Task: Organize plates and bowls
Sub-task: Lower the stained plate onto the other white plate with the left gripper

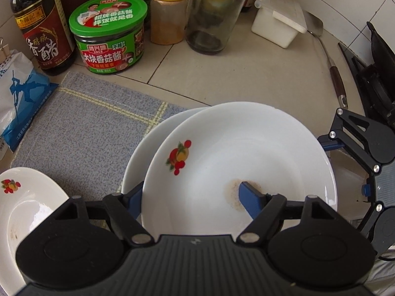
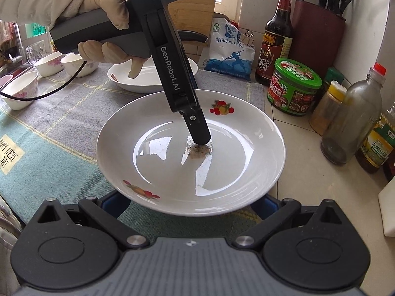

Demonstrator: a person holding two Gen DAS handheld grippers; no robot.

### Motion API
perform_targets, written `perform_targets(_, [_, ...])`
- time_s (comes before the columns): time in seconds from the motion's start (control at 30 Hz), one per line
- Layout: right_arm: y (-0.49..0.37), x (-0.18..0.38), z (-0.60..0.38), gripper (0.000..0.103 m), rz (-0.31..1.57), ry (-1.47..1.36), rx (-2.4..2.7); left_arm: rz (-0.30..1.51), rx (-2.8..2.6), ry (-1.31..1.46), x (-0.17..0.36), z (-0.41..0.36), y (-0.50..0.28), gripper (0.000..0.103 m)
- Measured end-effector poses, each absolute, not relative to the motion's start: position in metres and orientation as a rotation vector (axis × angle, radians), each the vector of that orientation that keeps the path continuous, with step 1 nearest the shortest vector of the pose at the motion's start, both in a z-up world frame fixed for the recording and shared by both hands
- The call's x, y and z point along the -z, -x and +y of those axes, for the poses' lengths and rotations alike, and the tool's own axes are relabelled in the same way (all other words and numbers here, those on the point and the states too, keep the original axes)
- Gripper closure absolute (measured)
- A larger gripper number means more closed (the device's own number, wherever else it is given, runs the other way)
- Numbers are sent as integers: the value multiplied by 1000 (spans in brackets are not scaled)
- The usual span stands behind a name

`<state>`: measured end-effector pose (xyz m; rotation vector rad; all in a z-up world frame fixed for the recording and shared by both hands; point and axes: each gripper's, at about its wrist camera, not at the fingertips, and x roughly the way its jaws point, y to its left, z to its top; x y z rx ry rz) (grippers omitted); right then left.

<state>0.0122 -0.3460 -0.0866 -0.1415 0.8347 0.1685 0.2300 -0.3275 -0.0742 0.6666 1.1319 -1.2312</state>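
Note:
A white plate with fruit prints (image 1: 246, 148) (image 2: 172, 167) lies on a second white plate (image 1: 145, 145) on the grey-blue cloth (image 1: 86, 123). My left gripper (image 1: 191, 187) straddles the top plate's left wall. One finger (image 1: 133, 197) is outside the rim. The other finger (image 1: 249, 197) (image 2: 198, 130) stands on a brown stain (image 2: 201, 151) in the middle of the plate. Its pads do not press on the wall. My right gripper (image 2: 190, 204) is open at the near rim, with its fingertips hidden under the plate. A third plate (image 1: 27, 209) (image 2: 148, 79) sits apart.
Along the tiled wall stand a vinegar bottle (image 1: 42, 32), a green tub (image 1: 111, 34), a spice jar (image 1: 167, 12), a glass bottle (image 1: 214, 12) and a white box (image 1: 279, 22). A spatula (image 1: 333, 69) and a stove (image 1: 375, 79) are at the right. Three bowls (image 2: 22, 88) sit far left.

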Motion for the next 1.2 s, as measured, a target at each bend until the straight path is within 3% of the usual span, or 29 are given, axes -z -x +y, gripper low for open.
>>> perform_targets(1.2, [-13, 78, -343, 0, 917, 114, -97, 1095, 1225, -682, 77, -338, -225, 23])
